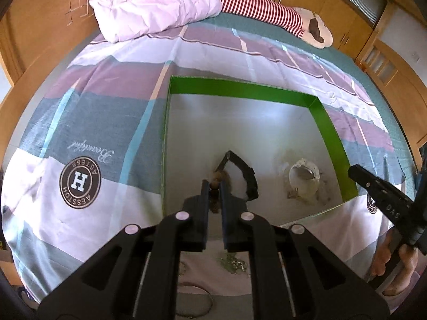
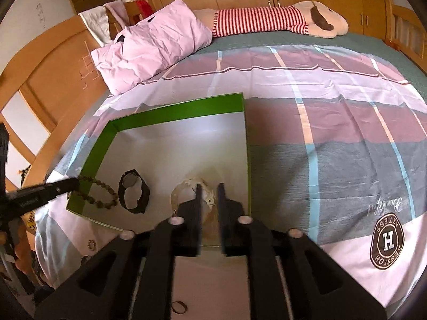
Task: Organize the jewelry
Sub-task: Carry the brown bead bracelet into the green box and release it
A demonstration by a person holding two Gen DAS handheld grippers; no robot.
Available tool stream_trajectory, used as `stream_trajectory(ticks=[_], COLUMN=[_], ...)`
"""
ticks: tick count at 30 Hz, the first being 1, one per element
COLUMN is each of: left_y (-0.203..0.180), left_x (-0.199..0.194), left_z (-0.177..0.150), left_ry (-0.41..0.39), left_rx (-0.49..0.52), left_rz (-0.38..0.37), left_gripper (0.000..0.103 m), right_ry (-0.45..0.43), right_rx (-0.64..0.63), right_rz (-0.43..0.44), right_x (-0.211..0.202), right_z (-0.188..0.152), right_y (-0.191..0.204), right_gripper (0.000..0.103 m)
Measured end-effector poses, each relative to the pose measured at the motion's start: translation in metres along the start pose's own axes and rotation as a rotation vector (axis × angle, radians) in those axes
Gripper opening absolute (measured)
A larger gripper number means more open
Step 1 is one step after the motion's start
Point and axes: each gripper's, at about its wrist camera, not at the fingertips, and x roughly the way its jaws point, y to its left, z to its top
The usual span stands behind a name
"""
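Observation:
A green-walled box (image 1: 240,88) with a grey floor lies on the bed; it also shows in the right wrist view (image 2: 176,110). My left gripper (image 1: 214,184) is shut on a brown bead bracelet (image 1: 216,178), held over the box's near left corner; the bracelet (image 2: 102,194) hangs from it in the right wrist view. A black watch (image 1: 246,176) (image 2: 133,192) and a white watch (image 1: 304,177) (image 2: 186,186) lie in the box. My right gripper (image 2: 209,186) is slightly open and empty, just above the white watch.
The box sits on a plaid bedsheet (image 2: 333,133). More jewelry lies on the sheet in front of the box: a silver piece (image 1: 232,264), a bangle (image 1: 197,301), a small ring (image 2: 92,244), a hair tie (image 2: 178,306). A pink pillow (image 2: 154,45) and a striped plush toy (image 2: 267,20) lie at the far end.

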Motion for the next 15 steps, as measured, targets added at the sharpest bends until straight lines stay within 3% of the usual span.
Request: stream_trajectory(ticks=[3, 6, 11, 13, 15], left_y=[-0.001, -0.002, -0.010, -0.014, -0.018], left_x=[-0.003, -0.010, -0.027, -0.024, -0.012], left_z=[-0.003, -0.006, -0.028, -0.040, -0.048], left_ry=[-0.003, -0.007, 0.044, 0.100, 0.163], left_rx=[0.002, 0.005, 0.062, 0.091, 0.101], left_rz=[0.007, -0.002, -0.077, -0.108, -0.108], left_gripper=[0.013, 0.027, 0.028, 0.028, 0.028], right_ry=[-0.014, -0.006, 0.108, 0.163, 0.211], right_rx=[-0.010, -0.028, -0.092, -0.140, -0.201], right_rz=[0.011, 0.061, 0.237, 0.236, 0.165], right_x=[-0.010, -0.021, -0.025, -0.016, 0.002], right_z=[0.000, -0.004, -0.027, -0.037, -0.050], right_y=[0.004, 0.010, 0.036, 0.049, 0.061], right_gripper=[0.030, 0.030, 0.030, 0.030, 0.030])
